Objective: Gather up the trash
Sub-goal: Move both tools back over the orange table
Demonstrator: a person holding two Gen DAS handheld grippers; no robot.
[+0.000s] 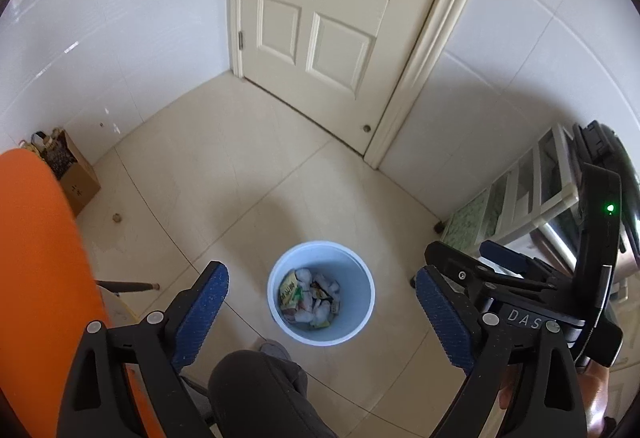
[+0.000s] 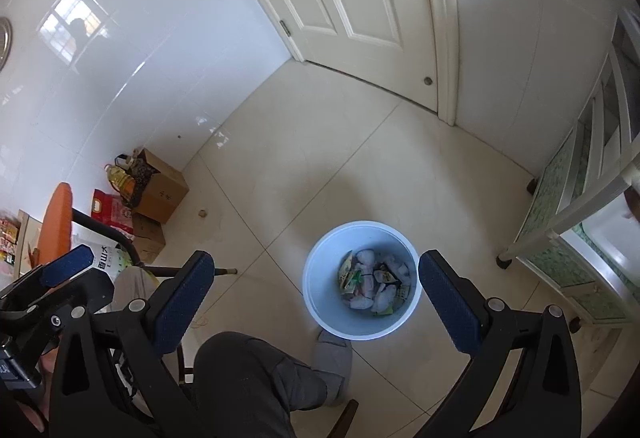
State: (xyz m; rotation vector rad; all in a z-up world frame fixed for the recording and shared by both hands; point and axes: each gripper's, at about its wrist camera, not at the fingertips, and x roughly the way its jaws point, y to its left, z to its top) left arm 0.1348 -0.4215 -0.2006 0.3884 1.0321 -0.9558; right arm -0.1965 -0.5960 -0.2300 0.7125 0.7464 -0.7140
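A pale blue waste bin point(image 1: 276, 302) stands on the tiled floor below both grippers; it also shows in the right wrist view point(image 2: 320, 302). Inside lie crumpled white tissues and snack wrappers point(image 1: 308, 298), also visible in the right wrist view point(image 2: 374, 284). My left gripper point(image 1: 322, 298) is open and empty, held high above the bin. My right gripper point(image 2: 316, 288) is open and empty too, also above the bin. The right gripper shows at the right of the left wrist view point(image 1: 480, 270), and the left gripper at the left of the right wrist view point(image 2: 68, 266).
A cream door point(image 1: 320, 18) closes the far wall. An orange table edge point(image 1: 36, 258) is at left, with cardboard boxes point(image 2: 164, 190) and bags by the wall. A white cabinet point(image 2: 580, 218) stands at right. The person's dark-trousered leg point(image 2: 248, 386) and grey slipper point(image 2: 334, 362) are beside the bin.
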